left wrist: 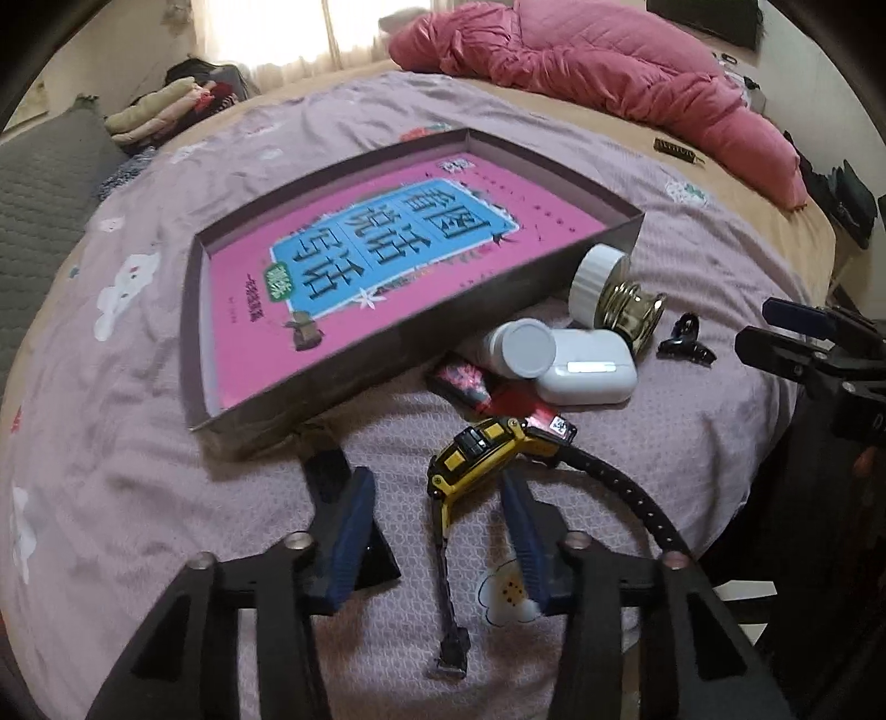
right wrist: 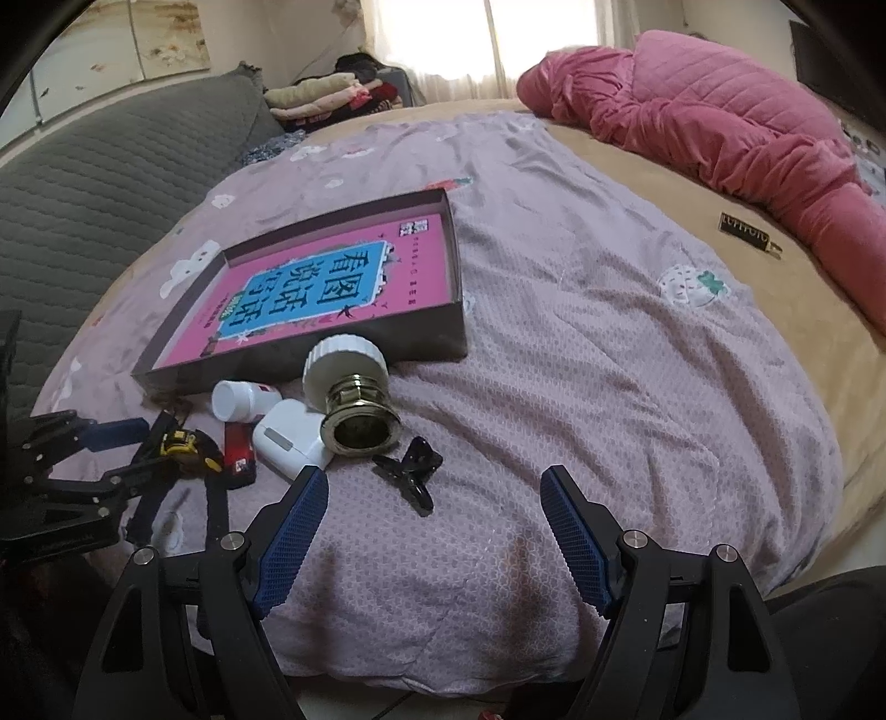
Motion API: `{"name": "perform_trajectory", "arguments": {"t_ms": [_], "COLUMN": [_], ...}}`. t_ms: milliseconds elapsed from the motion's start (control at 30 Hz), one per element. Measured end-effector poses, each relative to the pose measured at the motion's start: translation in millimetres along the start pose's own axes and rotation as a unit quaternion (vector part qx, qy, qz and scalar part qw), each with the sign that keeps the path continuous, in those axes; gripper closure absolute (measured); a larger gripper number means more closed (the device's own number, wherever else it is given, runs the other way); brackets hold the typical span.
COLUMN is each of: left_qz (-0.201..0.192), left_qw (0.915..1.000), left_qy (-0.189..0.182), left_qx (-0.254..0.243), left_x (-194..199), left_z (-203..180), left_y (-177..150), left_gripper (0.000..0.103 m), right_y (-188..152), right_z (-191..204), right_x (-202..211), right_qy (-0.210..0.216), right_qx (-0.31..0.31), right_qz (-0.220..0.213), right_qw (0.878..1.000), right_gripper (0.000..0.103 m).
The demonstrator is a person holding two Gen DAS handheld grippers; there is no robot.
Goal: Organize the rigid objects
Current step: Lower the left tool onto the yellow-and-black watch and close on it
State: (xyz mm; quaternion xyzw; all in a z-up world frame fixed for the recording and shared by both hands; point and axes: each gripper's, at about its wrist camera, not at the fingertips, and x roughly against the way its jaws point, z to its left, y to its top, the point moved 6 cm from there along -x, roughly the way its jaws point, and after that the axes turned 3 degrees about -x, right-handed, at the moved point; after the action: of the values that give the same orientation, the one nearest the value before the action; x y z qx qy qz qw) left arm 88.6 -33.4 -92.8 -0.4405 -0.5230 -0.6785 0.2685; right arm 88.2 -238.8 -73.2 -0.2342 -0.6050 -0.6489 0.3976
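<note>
So, both tongs spread over the bed's clutter.
Left wrist view: the left gripper (left wrist: 437, 507) gapes around the yellow watch (left wrist: 476, 457), the box (left wrist: 354, 365) just beyond. Right wrist view: the right gripper (right wrist: 429, 498) stands wide, empty, the black hair clip (right wrist: 410, 468) between its tips, the gold-based jar (right wrist: 351, 396) past it.

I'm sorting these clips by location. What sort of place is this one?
Most likely a bedroom in a home. The work surface is a bed with a patterned purple bedsheet, a crumpled pink quilt lies at its far end, and folded clothes are stacked by a bright curtained window.
</note>
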Motion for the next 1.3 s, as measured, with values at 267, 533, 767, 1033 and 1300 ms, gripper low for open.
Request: {"name": "perform_trajectory", "arguments": {"t_ms": [267,533,767,1033,1300], "left_qz": [0.006,0.008,0.005,0.003,-0.004], "left_qw": [0.9993,0.9978,0.9968,0.9961,0.9949], "left_qy": [-0.031,-0.048,-0.056,-0.067,-0.096], "left_qx": [-0.021,-0.044,-0.056,-0.056,-0.028], "left_x": [-10,-19,-24,-28,-25], "left_z": [-4,-8,-8,-7,-1], "left_y": [6,10,14,17,18], "left_gripper": [0.065,0.07,0.071,0.071,0.077], "right_y": [-3,1,6,3,4], "right_z": [4,8,8,24,26], "right_x": [-18,-35,-45,-55,-57], "right_qy": [0.004,0.01,-0.002,0.0,0.029], "right_qx": [0.019,0.065,0.101,0.169,0.161], "right_qz": [0.036,0.058,0.061,0.066,0.068], "right_qw": [0.999,0.996,0.993,0.983,0.984], "right_gripper": [0.023,0.023,0.025,0.062,0.074]}}
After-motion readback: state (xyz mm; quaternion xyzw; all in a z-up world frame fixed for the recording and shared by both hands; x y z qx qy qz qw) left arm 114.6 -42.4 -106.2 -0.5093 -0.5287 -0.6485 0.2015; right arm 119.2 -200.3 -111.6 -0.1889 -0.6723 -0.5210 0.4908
